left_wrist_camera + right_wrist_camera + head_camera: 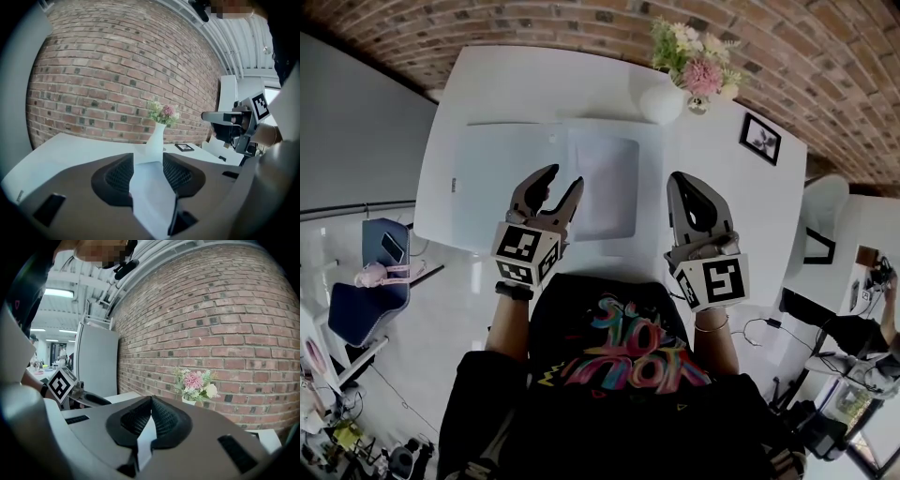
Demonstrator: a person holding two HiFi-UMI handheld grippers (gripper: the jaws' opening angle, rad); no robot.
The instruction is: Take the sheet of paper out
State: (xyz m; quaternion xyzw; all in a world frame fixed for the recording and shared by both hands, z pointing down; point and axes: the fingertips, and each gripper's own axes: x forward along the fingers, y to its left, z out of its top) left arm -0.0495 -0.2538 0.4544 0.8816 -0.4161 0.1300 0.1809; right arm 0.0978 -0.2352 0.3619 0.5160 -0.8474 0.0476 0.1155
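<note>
**Left jaws wide, right jaws closed, paper still on the table**

My left gripper [562, 180] hangs with its jaws spread and nothing between them, by the left edge of the sheet of paper [602, 187]. The sheet lies flat in what looks like a pale folder [506, 178] on the white table [516, 84]. My right gripper [680, 180] is pinched together, empty. I judge the sheet light, limp and easily creased, so best nipped at a free edge. Only the head view shows its outline; only the right gripper view shows those pads meeting.
</note>
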